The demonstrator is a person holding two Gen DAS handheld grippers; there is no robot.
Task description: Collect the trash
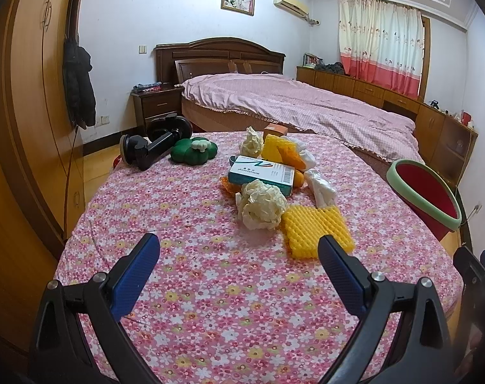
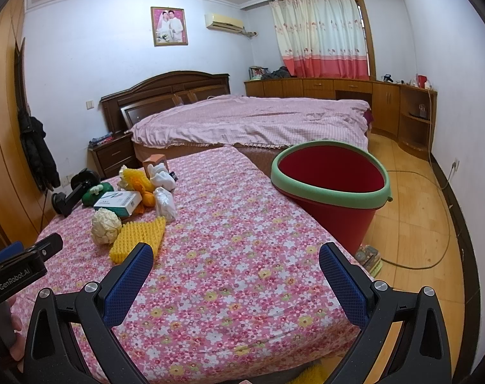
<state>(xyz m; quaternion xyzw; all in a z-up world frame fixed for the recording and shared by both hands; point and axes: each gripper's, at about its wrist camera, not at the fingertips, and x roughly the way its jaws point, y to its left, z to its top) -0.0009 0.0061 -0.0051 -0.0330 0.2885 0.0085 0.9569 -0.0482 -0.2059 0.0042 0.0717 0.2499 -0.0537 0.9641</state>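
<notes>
With both grippers (image 1: 239, 268) (image 2: 236, 275) spread and empty, the bin (image 2: 330, 196) off the table's right edge could tip when trash (image 1: 261, 204) is dropped in.

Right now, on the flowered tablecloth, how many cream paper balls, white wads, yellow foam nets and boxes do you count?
Cream paper balls: 2
White crumpled wads: 2
Yellow foam nets: 2
Boxes, one white-teal and one orange: 2
Total: 8
</notes>
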